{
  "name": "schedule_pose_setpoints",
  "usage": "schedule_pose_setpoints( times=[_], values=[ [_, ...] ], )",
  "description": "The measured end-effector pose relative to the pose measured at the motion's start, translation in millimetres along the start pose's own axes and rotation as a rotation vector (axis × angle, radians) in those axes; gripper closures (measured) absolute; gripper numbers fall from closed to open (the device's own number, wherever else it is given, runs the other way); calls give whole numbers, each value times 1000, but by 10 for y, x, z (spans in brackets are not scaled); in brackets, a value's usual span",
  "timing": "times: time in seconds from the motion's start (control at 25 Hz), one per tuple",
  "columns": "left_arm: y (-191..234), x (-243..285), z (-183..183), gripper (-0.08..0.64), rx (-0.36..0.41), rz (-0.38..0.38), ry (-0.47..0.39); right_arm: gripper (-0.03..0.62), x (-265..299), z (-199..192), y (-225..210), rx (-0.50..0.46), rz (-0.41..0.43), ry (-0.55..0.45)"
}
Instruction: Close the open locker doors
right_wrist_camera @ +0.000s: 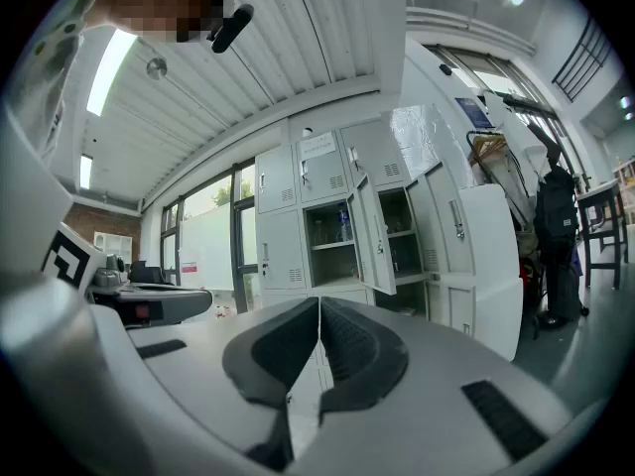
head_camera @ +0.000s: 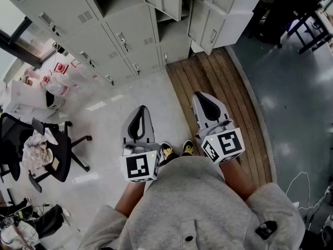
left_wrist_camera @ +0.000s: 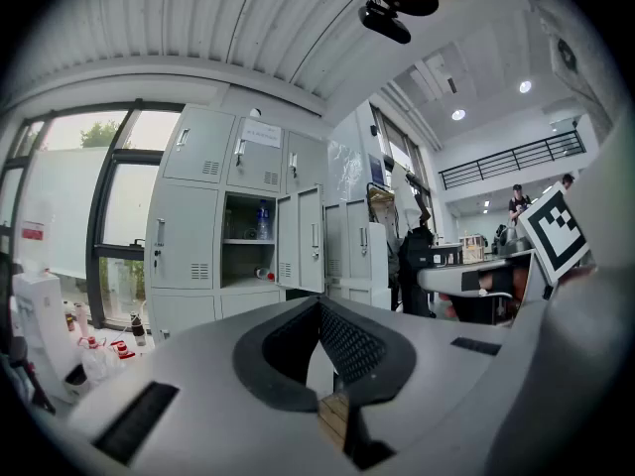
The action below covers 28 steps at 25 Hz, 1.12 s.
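**Grippers shut and held low – lockers not yet reached**

Both tools sit close to the person's waist, side by side and pointing forward. The left gripper [left_wrist_camera: 319, 307] has its pads pressed together at the tips with nothing pinched, and the right gripper [right_wrist_camera: 318, 303] is closed tight and is likewise empty. Neither touches anything.

Ahead, well apart from both tools, stands the bank of lockers [head_camera: 104, 30], across pale floor and a strip of wooden boards [head_camera: 218, 82]. Several open locker doors [right_wrist_camera: 370, 234] still hang outward; one in the middle of the bank shows shelves and a bottle [left_wrist_camera: 263, 221] behind it, and more stand ajar to its right. From the right gripper, the open doors lie almost straight ahead; from the left, slightly to the right of its line.

My reading is that this is the approach – no door has been worked yet. The next move calls for stepping forward, lifting a closed gripper to the outer face of the nearest swung door, and pushing it flat toward its frame, away from the hinge side.
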<state>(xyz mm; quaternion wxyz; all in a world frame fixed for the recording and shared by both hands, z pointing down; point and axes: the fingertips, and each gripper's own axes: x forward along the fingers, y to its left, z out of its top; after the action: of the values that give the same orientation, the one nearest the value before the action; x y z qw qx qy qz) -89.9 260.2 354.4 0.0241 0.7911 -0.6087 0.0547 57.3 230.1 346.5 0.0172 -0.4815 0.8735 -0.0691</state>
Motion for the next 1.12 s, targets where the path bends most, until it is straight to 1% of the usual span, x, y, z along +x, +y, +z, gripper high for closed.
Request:
schedule_pose_setpoints(
  times=[0.2, 0.6, 0.84, 0.96, 1.12],
  values=[
    [-7, -7, 34, 551, 24, 6, 19, 563, -31, 7, -10, 22, 4, 13],
    [85, -76, -13, 551, 8, -4, 32, 563, -26, 13, 63, 31, -4, 9],
    [239, -177, -94, 551, -9, 3, 33, 563, 53, -5, 226, 33, -1, 4],
    [330, -200, -30, 551, -9, -3, 8, 563, 108, -22, 320, 22, -4, 8],
    [442, -228, -51, 551, -25, -13, 7, 563, 195, -48, 466, 22, 11, 9]
  ],
)
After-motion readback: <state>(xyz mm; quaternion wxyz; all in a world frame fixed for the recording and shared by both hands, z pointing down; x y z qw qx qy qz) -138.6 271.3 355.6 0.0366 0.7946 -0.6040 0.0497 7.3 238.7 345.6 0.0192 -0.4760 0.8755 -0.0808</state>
